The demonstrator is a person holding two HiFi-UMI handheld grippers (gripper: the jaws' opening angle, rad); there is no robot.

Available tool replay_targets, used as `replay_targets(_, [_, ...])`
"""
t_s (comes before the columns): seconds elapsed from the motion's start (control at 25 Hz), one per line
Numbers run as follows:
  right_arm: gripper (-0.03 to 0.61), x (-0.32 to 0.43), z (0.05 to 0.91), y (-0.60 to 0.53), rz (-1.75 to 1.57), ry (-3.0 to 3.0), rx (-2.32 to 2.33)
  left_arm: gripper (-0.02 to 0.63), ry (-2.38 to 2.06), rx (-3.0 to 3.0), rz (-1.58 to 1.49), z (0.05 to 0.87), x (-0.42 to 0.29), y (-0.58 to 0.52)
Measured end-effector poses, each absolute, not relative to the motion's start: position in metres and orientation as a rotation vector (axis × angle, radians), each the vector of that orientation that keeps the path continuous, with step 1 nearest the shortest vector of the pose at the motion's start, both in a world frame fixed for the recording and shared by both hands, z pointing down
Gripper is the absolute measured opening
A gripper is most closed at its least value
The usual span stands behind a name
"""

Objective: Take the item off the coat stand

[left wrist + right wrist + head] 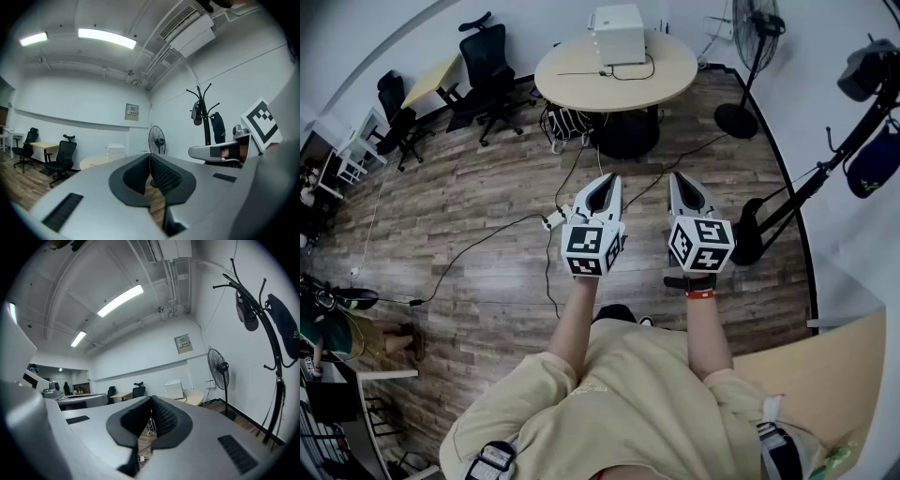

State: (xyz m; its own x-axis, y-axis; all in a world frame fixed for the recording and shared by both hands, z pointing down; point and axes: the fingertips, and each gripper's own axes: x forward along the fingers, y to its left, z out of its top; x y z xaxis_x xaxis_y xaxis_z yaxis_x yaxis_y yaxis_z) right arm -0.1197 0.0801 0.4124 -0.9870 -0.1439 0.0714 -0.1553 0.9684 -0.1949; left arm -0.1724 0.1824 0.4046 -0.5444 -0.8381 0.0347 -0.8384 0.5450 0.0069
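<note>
The black coat stand (825,167) leans up the right side of the head view, its base (751,241) on the wood floor. A dark cap (865,70) and a navy bag (874,161) hang from its hooks. In the right gripper view the coat stand (271,345) rises at the right with the cap (247,310) and the bag (286,326). My left gripper (607,180) and right gripper (680,180) are held side by side, level, left of the stand and well short of it. Both are shut and empty. The left gripper view has the stand (206,119) beyond my right gripper (220,151).
A round table (581,80) with a white box (617,33) stands ahead. A floor fan (755,52) is by the right wall, left of the stand. Office chairs (487,70) and a desk are at the far left. Cables (487,239) trail over the floor. A wooden desk corner (834,370) is at my right.
</note>
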Motion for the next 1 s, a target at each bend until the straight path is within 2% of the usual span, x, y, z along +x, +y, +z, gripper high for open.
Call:
replay_targets(0.4, [0.017, -0.151, 0.45, 0.031, 0.401, -2.969, 0.319, 0.023, -2.678, 1.498, 0.005, 0.425, -0.216, 0.136])
replay_targets(0.8, [0.017, -0.219, 0.441, -0.055, 0.353, -2.957, 0.455, 0.023, -2.56, 1.708, -0.004, 0.417, -0.286, 0.017])
replay_targets(1.0, [0.017, -0.23, 0.434, -0.096, 0.333, -2.955, 0.566, 0.023, -2.487, 1.824, 0.005, 0.412, -0.301, -0.039])
